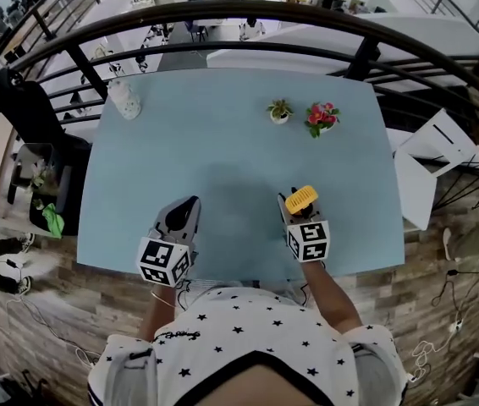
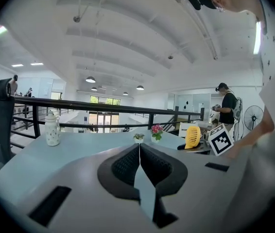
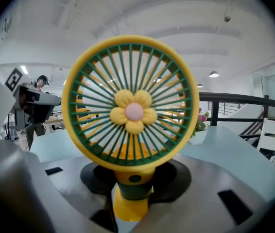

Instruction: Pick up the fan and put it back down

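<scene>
The fan [image 3: 133, 111] is small and yellow, with a green grille and a yellow flower at its hub. It fills the right gripper view, upright, its stem and base down between the jaws. My right gripper [image 3: 133, 188] is shut on that stem. From the head view the fan [image 1: 301, 199] pokes out ahead of the right gripper [image 1: 294, 205] near the front right of the light blue table [image 1: 222, 142]. My left gripper [image 1: 190, 203] sits to the left over the table, shut with its pads [image 2: 128, 164] touching and nothing held. Its own view shows the fan [image 2: 192, 137] off to the right.
A white ceramic bottle [image 1: 124, 100] stands at the table's far left. A small green pot plant [image 1: 279, 111] and a pink flower pot [image 1: 322, 117] stand at the far right. A black railing [image 1: 222, 11] runs behind the table; a white chair [image 1: 426, 163] is to its right.
</scene>
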